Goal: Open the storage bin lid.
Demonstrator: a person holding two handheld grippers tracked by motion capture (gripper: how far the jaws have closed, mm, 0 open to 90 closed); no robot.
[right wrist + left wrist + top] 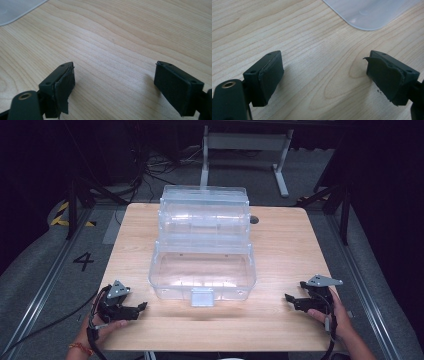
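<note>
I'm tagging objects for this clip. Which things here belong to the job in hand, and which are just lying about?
Job in hand:
- clear plastic box, opened out in tiers on the wooden table
- left gripper, open, empty
- right gripper, open, empty

Just lying about:
- grey metal stand behind the table
- floor cables

- The clear box (202, 247) is see-through, so it is hard to tell where its trays and walls begin and end in the high view.
- In the left gripper view, just one rounded corner of the clear box (369, 12) shows, and the top edge cuts off the rest.
- In the right gripper view, a pale corner (15, 8) sits at the top left, cut off and too blurry to name for sure.
- The person's arms are cut off by the bottom edge in the high view.
- The small dark round spot (254, 219) on the desk (300, 250) behind the box is too small to tell.
</note>
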